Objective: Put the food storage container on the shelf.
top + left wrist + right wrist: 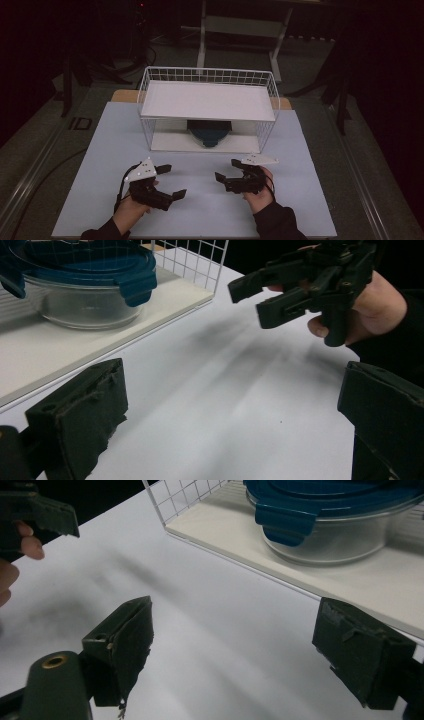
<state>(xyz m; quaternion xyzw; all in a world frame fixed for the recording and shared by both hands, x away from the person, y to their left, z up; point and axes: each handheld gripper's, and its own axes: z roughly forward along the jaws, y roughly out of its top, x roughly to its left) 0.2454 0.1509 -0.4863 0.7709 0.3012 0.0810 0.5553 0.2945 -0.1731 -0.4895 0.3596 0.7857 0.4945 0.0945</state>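
A clear glass container with a blue clip lid (210, 133) sits on the lower board of a white wire rack (207, 100), under its top shelf. My left gripper (173, 181) hovers open over the white tabletop (200, 210) in front of the rack, with nothing between its jaws. My right gripper (227, 169) is open too, facing the left one. In the left gripper view the container (85, 290) is at upper left, beyond my left gripper (232, 412), and the right gripper (254, 302) is at upper right. In the right gripper view the container (340, 535) lies beyond my right gripper (240, 642).
The rack's wire walls (145, 100) close its sides and back; its front faces me. The white board ends at a wooden edge (122, 95) behind the rack. Dark floor and a white stand (240, 30) lie beyond the table.
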